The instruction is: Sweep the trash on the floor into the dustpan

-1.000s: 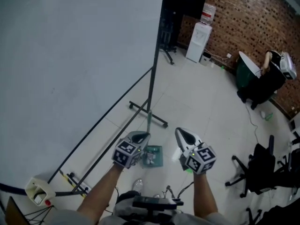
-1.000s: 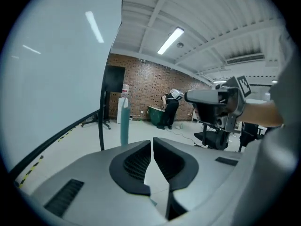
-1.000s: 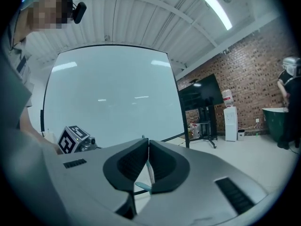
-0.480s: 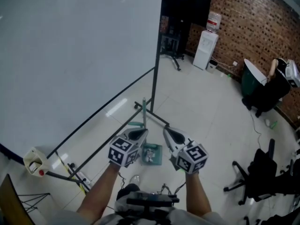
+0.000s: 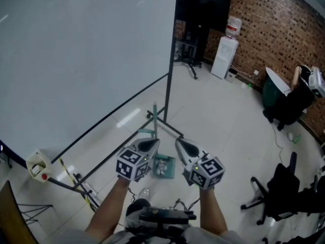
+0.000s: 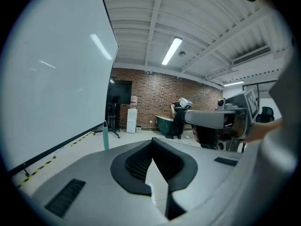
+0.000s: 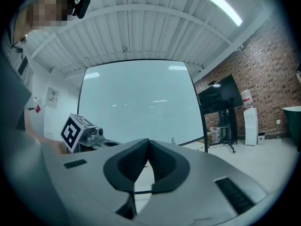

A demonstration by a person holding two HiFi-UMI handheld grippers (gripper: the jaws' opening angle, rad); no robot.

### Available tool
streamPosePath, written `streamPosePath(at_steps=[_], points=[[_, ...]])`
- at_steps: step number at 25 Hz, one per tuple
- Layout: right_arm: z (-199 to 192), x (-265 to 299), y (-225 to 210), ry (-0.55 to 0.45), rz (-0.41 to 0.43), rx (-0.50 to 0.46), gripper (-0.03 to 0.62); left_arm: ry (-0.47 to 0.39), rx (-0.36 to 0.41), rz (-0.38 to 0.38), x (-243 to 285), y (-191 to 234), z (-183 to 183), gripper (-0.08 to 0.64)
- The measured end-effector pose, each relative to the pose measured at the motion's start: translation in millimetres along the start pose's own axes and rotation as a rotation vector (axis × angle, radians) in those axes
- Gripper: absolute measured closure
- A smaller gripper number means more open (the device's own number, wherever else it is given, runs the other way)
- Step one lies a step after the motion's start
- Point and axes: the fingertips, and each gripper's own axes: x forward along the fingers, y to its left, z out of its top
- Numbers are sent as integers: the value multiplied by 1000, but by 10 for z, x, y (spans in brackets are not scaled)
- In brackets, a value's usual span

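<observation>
Holding both tools up in the lower middle of the head view, I have the left gripper (image 5: 151, 145) and the right gripper (image 5: 182, 146) side by side, near each other but apart, tips toward the top of the frame. My left jaws are pressed together with nothing between them, as that gripper's own view shows. My right jaws are likewise closed and empty.

Between the two grippers in the head view, down on the pale tiled floor (image 5: 218, 116), lies the green dustpan (image 5: 165, 168), with some whitish bits inside it that I cannot make out. A teal pole (image 5: 155, 117) stands upright just above the dustpan in the frame, beside the black leg of the big white screen (image 5: 86, 60) that fills the upper left. At the upper right, a water dispenser (image 5: 225, 57) stands against the brick wall (image 5: 274, 29). A black office chair (image 5: 284, 189) sits at the lower right.
</observation>
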Motion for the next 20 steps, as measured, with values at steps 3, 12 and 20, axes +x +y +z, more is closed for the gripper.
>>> streamPosePath(at_steps=[3, 12, 20], points=[[16, -20, 32, -10, 4, 3, 592, -2, 7, 5, -33, -23, 10, 560], [3, -82, 27, 0, -7, -2, 592, -4, 10, 10, -91, -54, 11, 560], [14, 8, 123, -10, -3, -6, 592, -2, 3, 25, -179, 27, -34, 560]])
